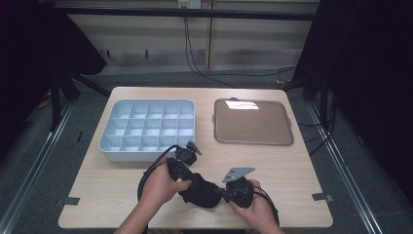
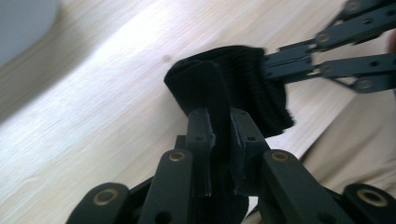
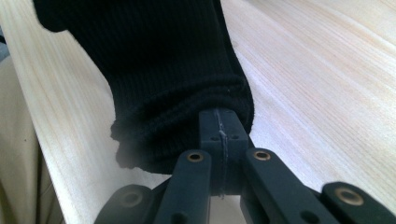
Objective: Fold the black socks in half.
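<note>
Two grippers pinch one black sock (image 1: 204,191): your left gripper (image 2: 219,140) clamps its fold, your right gripper (image 3: 219,135) bites the cuff, so it hangs stretched between them.

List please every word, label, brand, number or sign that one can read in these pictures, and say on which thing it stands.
None can be read.
Black knitted cloth, held by both grippers: no label visible.
Grey compartment tray: no writing visible.
Brown flat tray: a bright glare, no text.
Small plates at the top of the far wall: too small to read.
</note>
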### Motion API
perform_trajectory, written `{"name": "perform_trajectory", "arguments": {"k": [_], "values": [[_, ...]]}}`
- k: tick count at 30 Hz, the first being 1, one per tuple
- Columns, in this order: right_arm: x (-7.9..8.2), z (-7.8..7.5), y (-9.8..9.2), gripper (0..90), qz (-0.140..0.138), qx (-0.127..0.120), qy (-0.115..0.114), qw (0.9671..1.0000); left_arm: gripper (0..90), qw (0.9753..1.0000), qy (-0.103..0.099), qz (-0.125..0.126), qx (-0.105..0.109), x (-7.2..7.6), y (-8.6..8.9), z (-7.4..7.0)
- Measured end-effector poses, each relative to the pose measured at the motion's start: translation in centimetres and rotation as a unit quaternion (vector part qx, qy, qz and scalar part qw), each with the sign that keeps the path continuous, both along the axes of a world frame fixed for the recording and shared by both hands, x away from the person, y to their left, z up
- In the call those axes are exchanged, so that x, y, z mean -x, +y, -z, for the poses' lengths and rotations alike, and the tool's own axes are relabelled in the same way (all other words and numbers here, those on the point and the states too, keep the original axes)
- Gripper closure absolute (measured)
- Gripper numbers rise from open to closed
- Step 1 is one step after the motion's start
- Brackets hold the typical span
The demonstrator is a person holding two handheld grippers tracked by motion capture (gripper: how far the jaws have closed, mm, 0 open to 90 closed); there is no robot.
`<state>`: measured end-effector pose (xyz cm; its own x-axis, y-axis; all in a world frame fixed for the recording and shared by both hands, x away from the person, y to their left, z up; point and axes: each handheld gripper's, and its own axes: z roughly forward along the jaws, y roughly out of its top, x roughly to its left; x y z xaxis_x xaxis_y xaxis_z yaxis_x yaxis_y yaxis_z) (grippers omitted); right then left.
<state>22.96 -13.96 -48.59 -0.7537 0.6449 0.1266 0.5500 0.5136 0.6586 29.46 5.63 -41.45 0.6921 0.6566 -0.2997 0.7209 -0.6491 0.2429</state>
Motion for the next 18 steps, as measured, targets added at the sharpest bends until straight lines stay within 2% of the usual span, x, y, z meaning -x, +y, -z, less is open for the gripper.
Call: {"name": "perform_trajectory", "arguments": {"k": [2, 11, 18], "values": [[0.0, 0.0, 0.1, 90.0, 0.002, 0.000, 0.002, 1.0000, 79.4, 1.0000, 0.003, 0.008, 0.005, 0.2, -0.8, 0.0], [0.0, 0.1, 0.3, 90.0, 0.003, -0.003, -0.002, 1.0000, 79.6, 0.9996, 0.009, 0.023, 0.010, 0.4, -2.5, 0.5], [0.0, 0.1, 0.4, 90.0, 0.004, -0.005, -0.005, 1.0000, 79.6, 0.9996, 0.011, 0.023, 0.007, 0.5, -3.5, 1.3]]}}
